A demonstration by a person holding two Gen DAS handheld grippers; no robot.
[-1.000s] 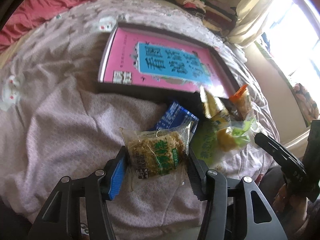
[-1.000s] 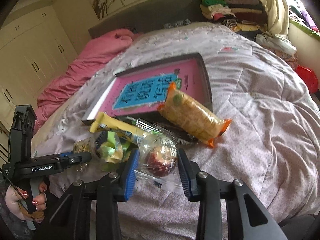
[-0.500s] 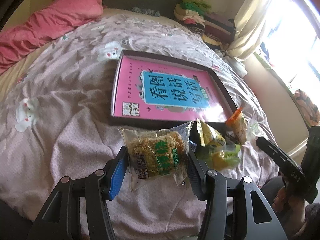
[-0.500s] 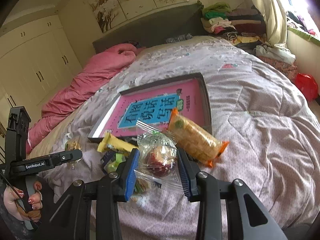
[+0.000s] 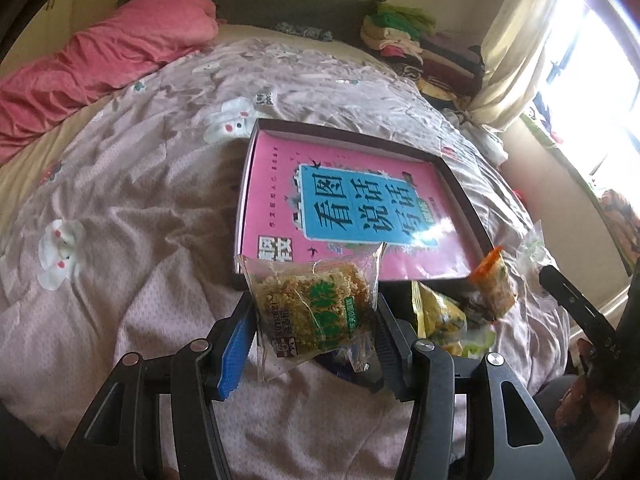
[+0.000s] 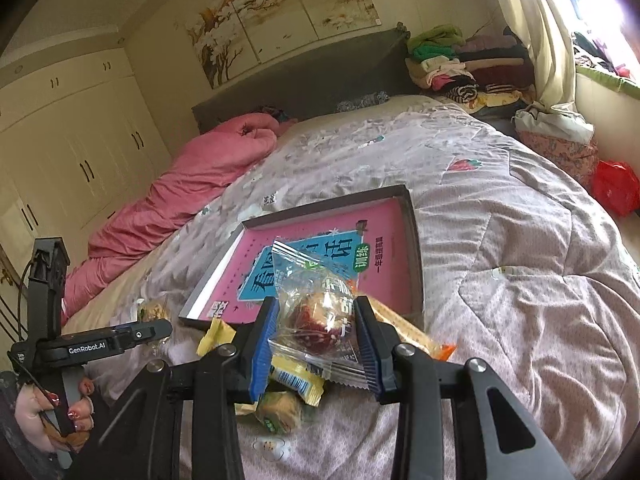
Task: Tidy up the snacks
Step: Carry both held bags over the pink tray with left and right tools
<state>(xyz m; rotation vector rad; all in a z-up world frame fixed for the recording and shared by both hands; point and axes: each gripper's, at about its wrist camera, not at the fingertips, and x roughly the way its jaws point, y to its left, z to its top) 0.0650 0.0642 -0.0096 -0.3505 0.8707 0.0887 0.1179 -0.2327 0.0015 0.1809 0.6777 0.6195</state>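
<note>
Just ahead of each claw lies the tray (image 5: 460,184), so the left claw (image 5: 314,322) grips a rice-cake packet (image 5: 316,308) and the right claw (image 6: 316,338) a red-sweet packet (image 6: 320,316), likely for boxing.

- Left claw (image 5: 314,330): tilted steeply down, jaws part-closed, clamped on a snack pack (image 5: 316,312), held off the bed.
- Right claw (image 6: 316,340): shallower tilt, jaws narrower, pinching a wrapped round snack (image 6: 320,320).
- Left hand (image 6: 52,412) wraps the handle, fingers curled, low in right-wrist view.
</note>
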